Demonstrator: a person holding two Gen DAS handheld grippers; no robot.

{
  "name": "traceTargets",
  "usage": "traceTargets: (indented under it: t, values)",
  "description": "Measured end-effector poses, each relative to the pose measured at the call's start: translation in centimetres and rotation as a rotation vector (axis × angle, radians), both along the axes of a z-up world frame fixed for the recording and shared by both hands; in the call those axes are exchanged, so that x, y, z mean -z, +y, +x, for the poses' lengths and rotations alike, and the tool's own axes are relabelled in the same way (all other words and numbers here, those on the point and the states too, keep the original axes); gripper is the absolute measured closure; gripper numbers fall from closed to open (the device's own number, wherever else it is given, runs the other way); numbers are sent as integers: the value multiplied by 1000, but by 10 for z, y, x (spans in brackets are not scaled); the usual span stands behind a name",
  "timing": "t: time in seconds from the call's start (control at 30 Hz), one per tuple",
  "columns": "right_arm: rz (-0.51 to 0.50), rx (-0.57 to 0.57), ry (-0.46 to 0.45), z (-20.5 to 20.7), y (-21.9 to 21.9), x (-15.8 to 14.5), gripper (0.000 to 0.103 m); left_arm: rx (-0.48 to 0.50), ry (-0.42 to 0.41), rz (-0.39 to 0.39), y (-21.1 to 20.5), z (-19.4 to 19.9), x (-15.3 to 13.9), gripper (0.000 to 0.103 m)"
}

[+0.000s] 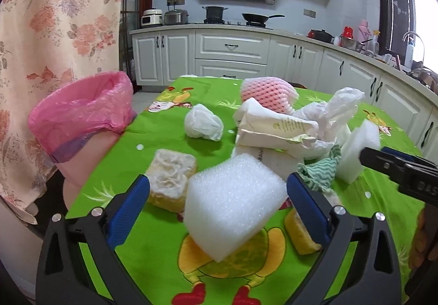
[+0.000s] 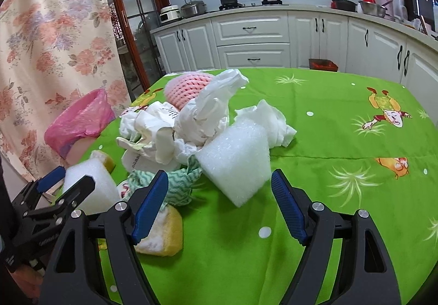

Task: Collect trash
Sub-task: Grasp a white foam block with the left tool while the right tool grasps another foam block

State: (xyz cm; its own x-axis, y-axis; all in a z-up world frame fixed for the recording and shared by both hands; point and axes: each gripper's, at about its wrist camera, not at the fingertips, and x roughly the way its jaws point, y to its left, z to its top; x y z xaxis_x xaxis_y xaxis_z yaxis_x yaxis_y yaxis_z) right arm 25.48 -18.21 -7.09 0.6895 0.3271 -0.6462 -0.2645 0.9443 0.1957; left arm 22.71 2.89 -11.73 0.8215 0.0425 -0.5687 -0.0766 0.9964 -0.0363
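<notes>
A pile of trash lies on the green tablecloth (image 1: 153,255): crumpled white paper and bags (image 1: 276,129), a pink foam fruit net (image 1: 267,95), a green striped cloth (image 1: 320,172), yellow sponges (image 1: 171,180) and white foam blocks. My left gripper (image 1: 219,203) is open, with a white foam block (image 1: 232,203) between its blue pads, touching the right pad. My right gripper (image 2: 219,198) is open, just short of a second white foam block (image 2: 236,160). A bin with a pink liner (image 1: 82,110) stands at the table's left edge.
A flowered curtain (image 1: 54,31) hangs at the left beside the bin. White kitchen cabinets (image 1: 230,53) and a stove with pans stand behind the table. The right half of the tablecloth (image 2: 356,154) is bare. A tissue wad (image 1: 202,121) lies apart from the pile.
</notes>
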Motion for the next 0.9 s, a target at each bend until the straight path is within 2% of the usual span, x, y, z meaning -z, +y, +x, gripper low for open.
traceTargets:
  t: [0.07, 0.17, 0.53, 0.57, 0.6, 0.67, 0.77, 0.9]
  values:
    - [-9, 10, 3, 7, 2, 1, 29, 11, -2, -1, -3, -1, -2, 6]
    - [-5, 22, 20, 18, 2, 6, 29, 37, 17, 38, -10, -1, 3, 6]
    - [-28, 36, 47, 32, -2, 22, 30, 12, 63, 9, 1, 6, 19, 7]
    - [-30, 35, 47, 32, -1, 22, 33, 11, 63, 9, 1, 5, 21, 10]
    - [-31, 32, 47, 32, -2, 23, 39, 14, 60, 10, 1, 5, 21, 20]
    - [-29, 23, 43, 31, -3, 25, 51, 40, 65, 12, -1, 4, 23, 29]
    - [-24, 11, 33, 29, -4, 25, 56, 55, 47, 45, -7, 0, 21, 30]
    - [-32, 8, 7, 21, -8, 22, 59, 59, 33, 59, -8, -4, 19, 31]
